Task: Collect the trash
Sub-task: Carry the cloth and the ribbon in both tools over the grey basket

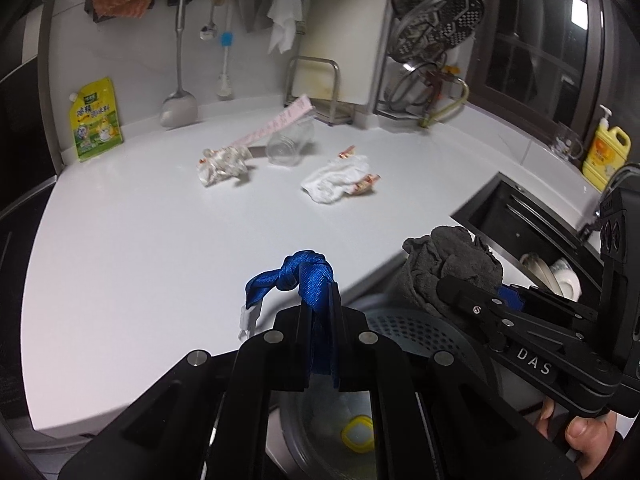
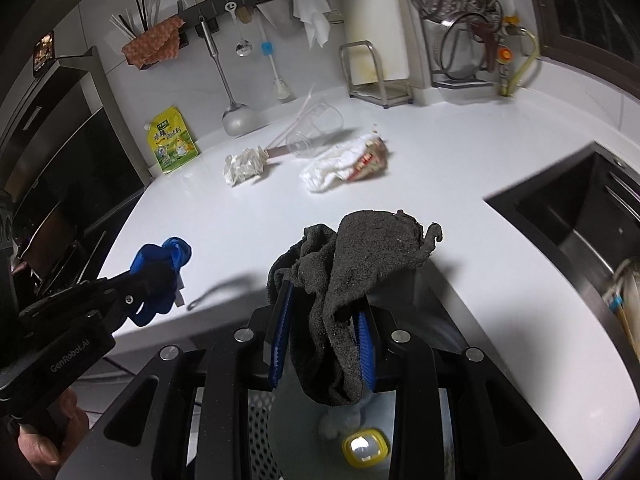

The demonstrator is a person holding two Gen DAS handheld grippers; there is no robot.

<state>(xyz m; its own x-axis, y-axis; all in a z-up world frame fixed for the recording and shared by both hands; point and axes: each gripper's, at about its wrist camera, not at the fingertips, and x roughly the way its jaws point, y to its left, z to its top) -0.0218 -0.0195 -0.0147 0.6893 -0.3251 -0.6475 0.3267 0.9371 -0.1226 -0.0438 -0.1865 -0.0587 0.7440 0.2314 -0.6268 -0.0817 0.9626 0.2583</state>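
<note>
The white countertop (image 1: 132, 248) fills both views, with the perforated bin (image 1: 420, 332) below its near edge. The right gripper (image 2: 324, 312), angled downward at the counter edge above the bin, has its jaws partly closed, clamping a grey rag (image 2: 360, 264) that drapes from them. The left gripper (image 1: 320, 300), at its 9 o'clock and likewise angled down, has jaws fully closed on a knotted blue strap (image 1: 304, 276). A crumpled white tissue (image 1: 336, 180) lies at 12 o'clock, well apart.

"DAS" stands on the right tool's (image 1: 440, 286) arm; "GenRobot.AI" stands on the left tool's (image 2: 160, 280) body.
</note>
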